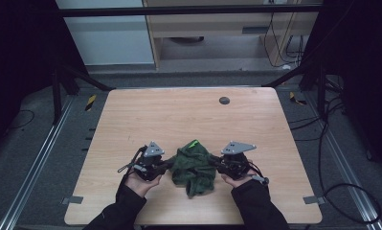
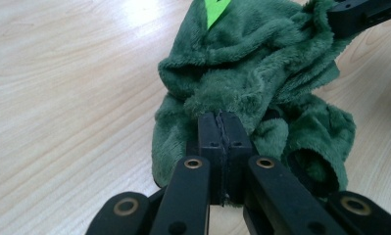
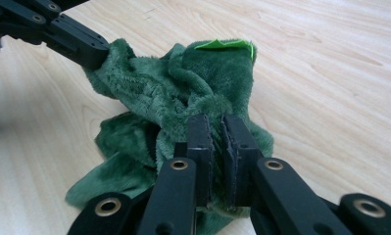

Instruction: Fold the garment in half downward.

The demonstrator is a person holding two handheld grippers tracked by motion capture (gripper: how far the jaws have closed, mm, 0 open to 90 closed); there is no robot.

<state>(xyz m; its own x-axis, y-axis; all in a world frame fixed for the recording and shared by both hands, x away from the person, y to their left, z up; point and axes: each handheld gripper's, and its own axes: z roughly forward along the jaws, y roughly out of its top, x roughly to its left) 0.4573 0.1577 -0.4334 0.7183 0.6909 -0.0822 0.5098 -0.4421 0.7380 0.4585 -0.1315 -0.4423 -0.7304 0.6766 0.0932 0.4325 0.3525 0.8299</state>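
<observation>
A crumpled dark green plush cloth (image 1: 193,165) (image 2: 247,63) (image 3: 183,83) lies bunched on the wooden table (image 1: 179,115) near its front edge. A bright green tag (image 1: 194,142) (image 2: 215,10) (image 3: 225,44) sticks out at its far side. My left gripper (image 1: 172,165) (image 2: 224,122) is shut on the cloth's left edge, pads pressed together on a fold. On the opposite edge my right gripper (image 1: 216,165) (image 3: 217,125) pinches plush between pads that stand slightly apart. Each gripper view also catches the other gripper's black tip biting into the cloth.
A small dark round spot (image 1: 224,100) marks the far part of the tabletop. Grey tape tabs (image 1: 73,200) sit at the front corners. Black frame struts and cables (image 1: 322,143) run over the floor around the table.
</observation>
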